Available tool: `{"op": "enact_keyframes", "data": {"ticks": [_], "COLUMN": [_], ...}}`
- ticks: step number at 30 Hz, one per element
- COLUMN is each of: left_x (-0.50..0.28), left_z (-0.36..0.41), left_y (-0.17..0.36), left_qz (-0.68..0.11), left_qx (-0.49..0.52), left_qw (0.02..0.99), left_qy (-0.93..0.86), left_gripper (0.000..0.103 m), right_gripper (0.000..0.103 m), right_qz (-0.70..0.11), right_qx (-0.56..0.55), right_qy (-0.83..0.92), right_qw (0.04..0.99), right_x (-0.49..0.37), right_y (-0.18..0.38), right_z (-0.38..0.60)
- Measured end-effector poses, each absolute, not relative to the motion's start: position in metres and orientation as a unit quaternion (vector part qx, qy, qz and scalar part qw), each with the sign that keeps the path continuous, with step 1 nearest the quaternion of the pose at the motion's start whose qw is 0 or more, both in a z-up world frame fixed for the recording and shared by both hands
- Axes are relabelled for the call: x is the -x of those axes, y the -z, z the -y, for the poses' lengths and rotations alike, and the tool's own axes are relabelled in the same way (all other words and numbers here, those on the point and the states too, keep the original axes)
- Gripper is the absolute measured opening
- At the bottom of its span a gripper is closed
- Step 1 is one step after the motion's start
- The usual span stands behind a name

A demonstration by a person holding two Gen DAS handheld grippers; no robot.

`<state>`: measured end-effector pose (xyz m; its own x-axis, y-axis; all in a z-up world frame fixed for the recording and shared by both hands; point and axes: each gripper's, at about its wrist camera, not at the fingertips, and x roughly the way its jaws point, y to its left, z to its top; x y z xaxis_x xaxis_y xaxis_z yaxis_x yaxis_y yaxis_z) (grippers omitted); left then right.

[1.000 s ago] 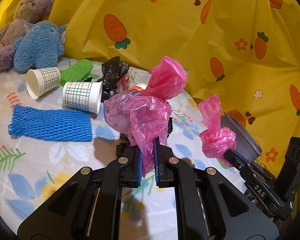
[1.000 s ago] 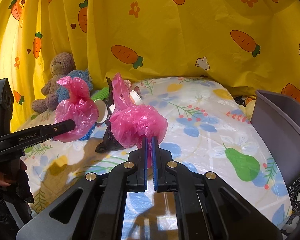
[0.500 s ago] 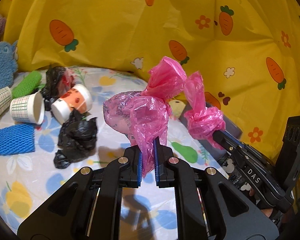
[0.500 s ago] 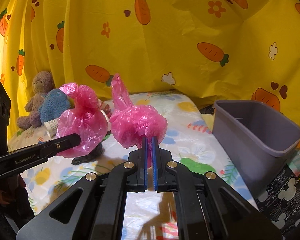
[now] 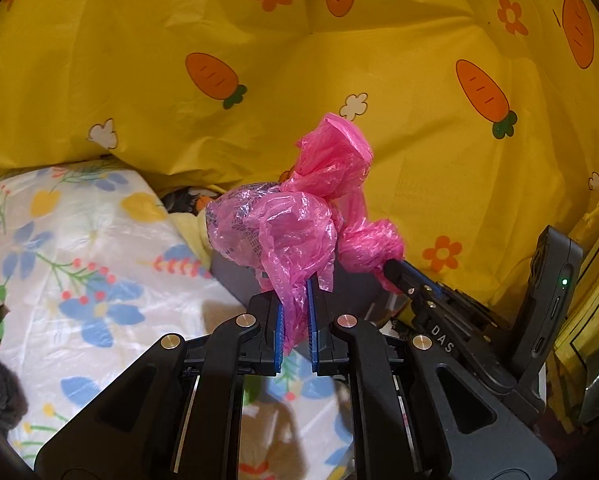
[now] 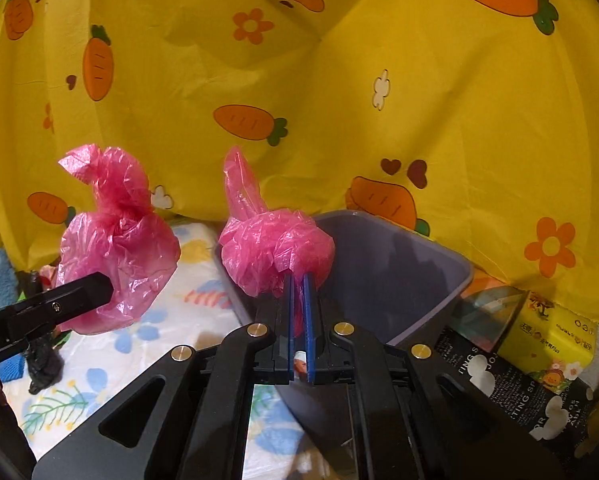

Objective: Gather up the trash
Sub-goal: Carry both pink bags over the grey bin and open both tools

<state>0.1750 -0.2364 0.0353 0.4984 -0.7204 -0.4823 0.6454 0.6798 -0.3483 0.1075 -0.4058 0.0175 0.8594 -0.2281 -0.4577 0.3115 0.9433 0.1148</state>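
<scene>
My left gripper (image 5: 295, 286) is shut on a crumpled pink plastic bag (image 5: 275, 228) and holds it in the air; this bag also shows in the right wrist view (image 6: 119, 248). My right gripper (image 6: 298, 280) is shut on a second knotted pink plastic bag (image 6: 275, 246) over the near rim of a grey bin (image 6: 399, 264). In the left wrist view that second bag (image 5: 371, 246) hangs just right of mine, with the bin (image 5: 235, 276) partly hidden behind both.
A floral tablecloth (image 5: 79, 248) covers the table at the left. A black crumpled bag (image 6: 43, 360) lies on it. A yellow carrot-print curtain (image 6: 299, 80) fills the back. A yellow tissue pack (image 6: 547, 340) and a black printed box (image 6: 511, 392) sit right of the bin.
Both grippers have swung right with their pink bags, away from the cups and toys. The grey bin is now directly beneath the right gripper's bag.
</scene>
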Motion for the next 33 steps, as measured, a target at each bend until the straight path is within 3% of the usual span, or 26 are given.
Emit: {"op": "enact_keyframes", "data": {"ticks": [11, 29, 31, 32, 33], "left_x": [-0.218, -0.242, -0.242, -0.24, -0.239], "left_z": [0.292, 0.31, 0.31, 0.311, 0.31], "left_y": [-0.017, 0.008, 0.008, 0.008, 0.007], "left_qz": [-0.343, -0.378, -0.377, -0.373, -0.368], "left_qx": [0.061, 0.088, 0.083, 0.075, 0.069], "left_qw": [0.838, 0.81, 0.811, 0.816, 0.823], "left_qy": [0.42, 0.439, 0.439, 0.435, 0.428], "left_gripper": [0.009, 0.009, 0.012, 0.02, 0.035], "right_gripper": [0.005, 0.006, 0.011, 0.014, 0.023], "right_qz": [-0.262, -0.285, -0.286, -0.287, -0.287], "right_qx": [-0.101, -0.105, -0.104, -0.105, -0.106], "right_qy": [0.181, 0.185, 0.187, 0.186, 0.187], "right_qw": [0.942, 0.935, 0.934, 0.934, 0.934], "right_x": [-0.135, -0.149, -0.149, -0.15, -0.15], "right_y": [0.002, 0.015, 0.016, 0.016, 0.017], "right_z": [0.438, 0.448, 0.448, 0.449, 0.449]}}
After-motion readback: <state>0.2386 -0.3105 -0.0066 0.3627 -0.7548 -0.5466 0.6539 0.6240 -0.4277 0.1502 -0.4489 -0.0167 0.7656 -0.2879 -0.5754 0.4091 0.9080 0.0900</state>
